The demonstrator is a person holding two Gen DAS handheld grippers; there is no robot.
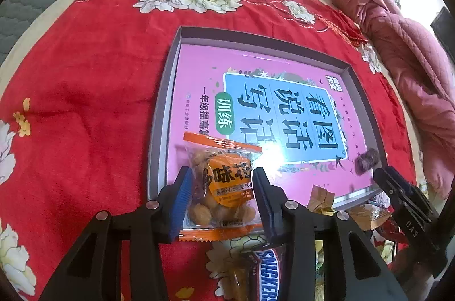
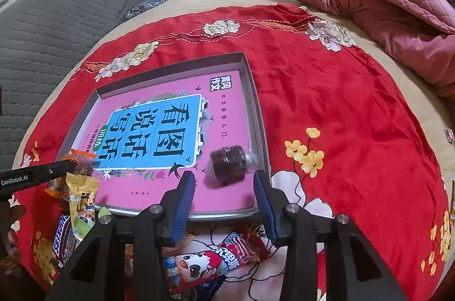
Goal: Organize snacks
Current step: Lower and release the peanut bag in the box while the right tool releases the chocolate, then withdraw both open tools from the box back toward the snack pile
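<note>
A shallow grey tray (image 1: 159,113) lined with a pink book cover lies on the red cloth; it also shows in the right wrist view (image 2: 257,113). My left gripper (image 1: 220,187) is open around an orange snack packet (image 1: 221,181) that lies across the tray's near edge, jaws on either side of it. My right gripper (image 2: 224,190) is open just behind a dark round wrapped snack (image 2: 229,163) that lies in the tray's near right corner, not touching it. That snack also shows in the left wrist view (image 1: 366,160).
A Snickers bar (image 1: 266,272) lies on the cloth below my left gripper; it also shows at the right wrist view's left (image 2: 61,238). A yellow packet (image 2: 81,201) and a red cartoon packet (image 2: 216,258) lie before the tray. A pink quilt (image 2: 384,2) is bunched at the back right.
</note>
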